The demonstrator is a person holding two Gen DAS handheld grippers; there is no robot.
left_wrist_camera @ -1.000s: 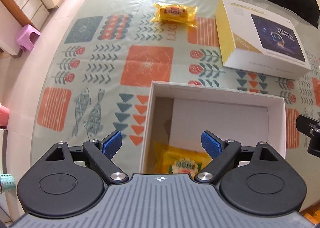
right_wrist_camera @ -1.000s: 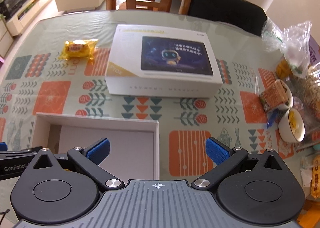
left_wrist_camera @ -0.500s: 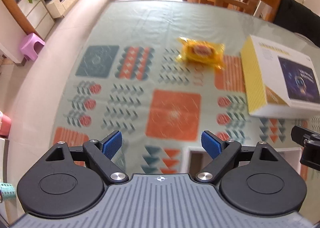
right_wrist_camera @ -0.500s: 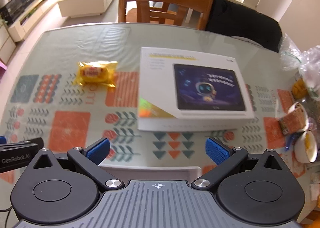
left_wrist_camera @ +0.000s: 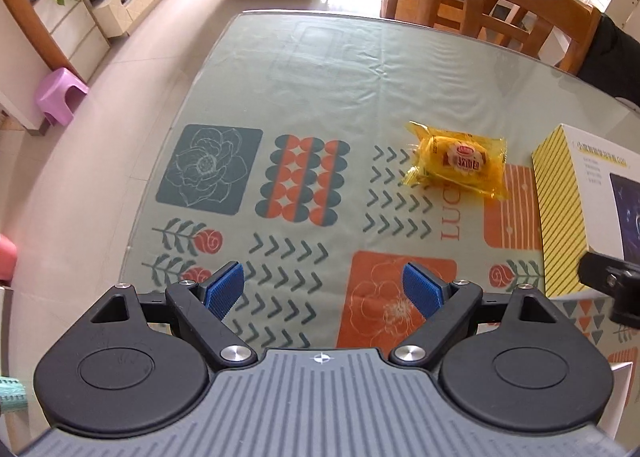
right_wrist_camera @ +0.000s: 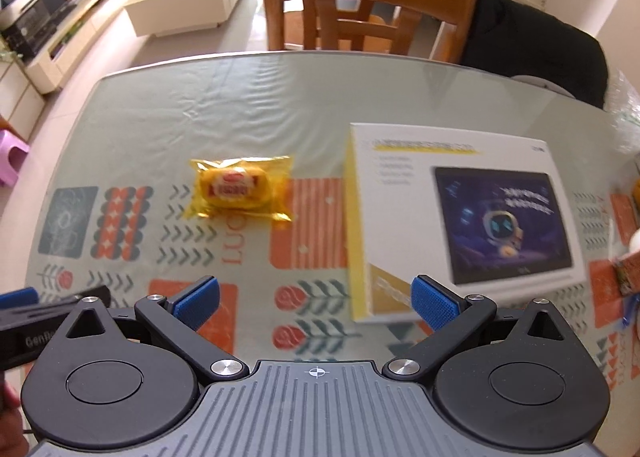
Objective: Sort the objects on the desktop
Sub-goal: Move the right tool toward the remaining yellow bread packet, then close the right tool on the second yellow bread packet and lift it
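Left wrist view: claw state and load? (Trainee)

Left gripper (left_wrist_camera: 324,289) spread wide, nothing between the blue pads, held above the cloth. Right gripper (right_wrist_camera: 316,303) likewise wide apart and unloaded. (Instructor)

Location of the task item? (Trainee)

Crinkled yellow plastic snack packet (left_wrist_camera: 460,161) lying flat, ahead and right of the left gripper. Just left of the flat white cardboard box with a robot picture (right_wrist_camera: 460,217), near but not touching. Destination not settled by these views. (Instructor)

Procedure, should the packet need lifting? (Trainee)

Centre over the bulge, not the thin sealed fringe. Lower until both pads straddle it. Close gently: film likely slippery, contents likely soft. Keep clear of the box's yellow-striped side. (Instructor)

Surface and room? (Trainee)

Glass-topped table over a pale green cloth printed with orange and slate motifs (left_wrist_camera: 304,69). Glossy, so expect sliding under a sideways push. Small purple plastic stool (left_wrist_camera: 60,95) on the tiled floor at left. Slatted wooden chair (right_wrist_camera: 360,5) at the far edge. Dark garment further right. (Instructor)
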